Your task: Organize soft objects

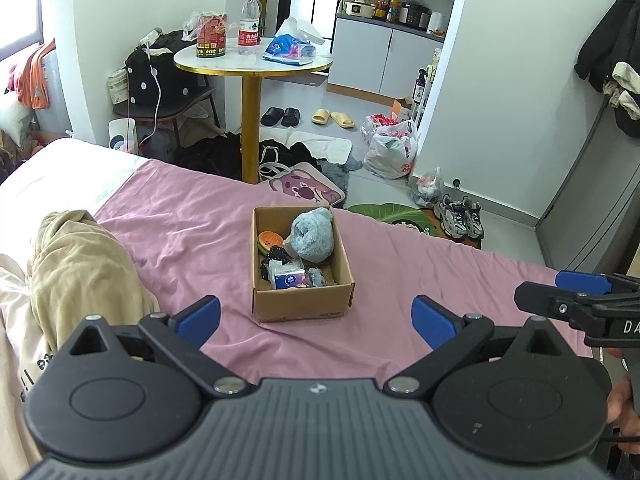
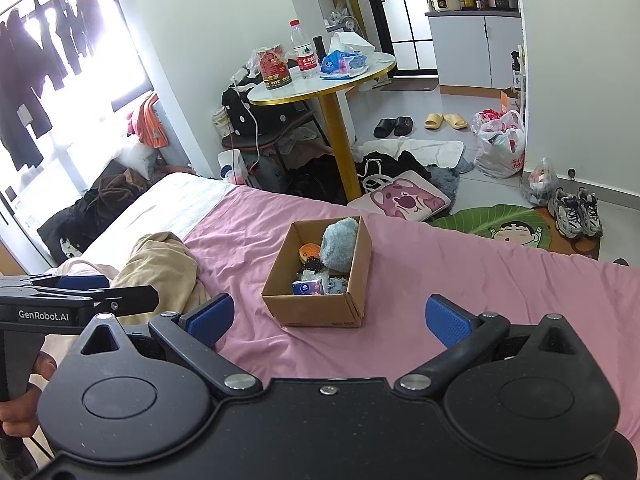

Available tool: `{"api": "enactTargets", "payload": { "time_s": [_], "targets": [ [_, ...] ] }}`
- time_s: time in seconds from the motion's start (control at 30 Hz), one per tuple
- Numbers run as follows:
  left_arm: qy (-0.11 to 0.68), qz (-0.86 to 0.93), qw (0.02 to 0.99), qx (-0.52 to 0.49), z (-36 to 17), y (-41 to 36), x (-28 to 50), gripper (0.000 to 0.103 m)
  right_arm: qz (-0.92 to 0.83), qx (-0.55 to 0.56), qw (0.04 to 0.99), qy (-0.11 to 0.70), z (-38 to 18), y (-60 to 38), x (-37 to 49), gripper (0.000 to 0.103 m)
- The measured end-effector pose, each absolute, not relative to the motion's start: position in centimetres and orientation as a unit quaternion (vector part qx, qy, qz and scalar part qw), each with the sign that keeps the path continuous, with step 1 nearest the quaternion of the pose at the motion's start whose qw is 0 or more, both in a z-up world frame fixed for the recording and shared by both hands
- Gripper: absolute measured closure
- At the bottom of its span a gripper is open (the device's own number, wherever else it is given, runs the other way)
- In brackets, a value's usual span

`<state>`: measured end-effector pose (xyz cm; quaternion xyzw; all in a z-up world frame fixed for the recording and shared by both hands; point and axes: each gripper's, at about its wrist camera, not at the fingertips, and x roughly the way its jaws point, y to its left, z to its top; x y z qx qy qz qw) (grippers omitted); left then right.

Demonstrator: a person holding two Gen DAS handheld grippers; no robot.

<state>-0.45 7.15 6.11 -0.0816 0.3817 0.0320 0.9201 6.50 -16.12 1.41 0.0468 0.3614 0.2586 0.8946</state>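
A square cardboard box sits on the creased pink sheet, dead ahead at 12 o'clock from both grippers. Inside, a fluffy blue-grey plush fills the far corner at 1 o'clock, a round orange toy lies at 10 o'clock, and a glossy tissue pack rests by the near wall. A rumpled beige cloth lies heaped at 9 o'clock of the box. The left gripper and right gripper both hang above the sheet, ribbed blue pads spread wide, holding nothing.
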Motion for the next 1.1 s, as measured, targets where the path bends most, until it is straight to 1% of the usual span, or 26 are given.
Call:
{"api": "enactTargets", "payload": {
  "time_s": [1.1],
  "targets": [
    [0.385,0.030,0.919,-0.080,5.59,6.84,-0.37,0.002,0.254,0.047,0.895,0.364,1.23,-16.78,6.02,0.000]
  ]
}}
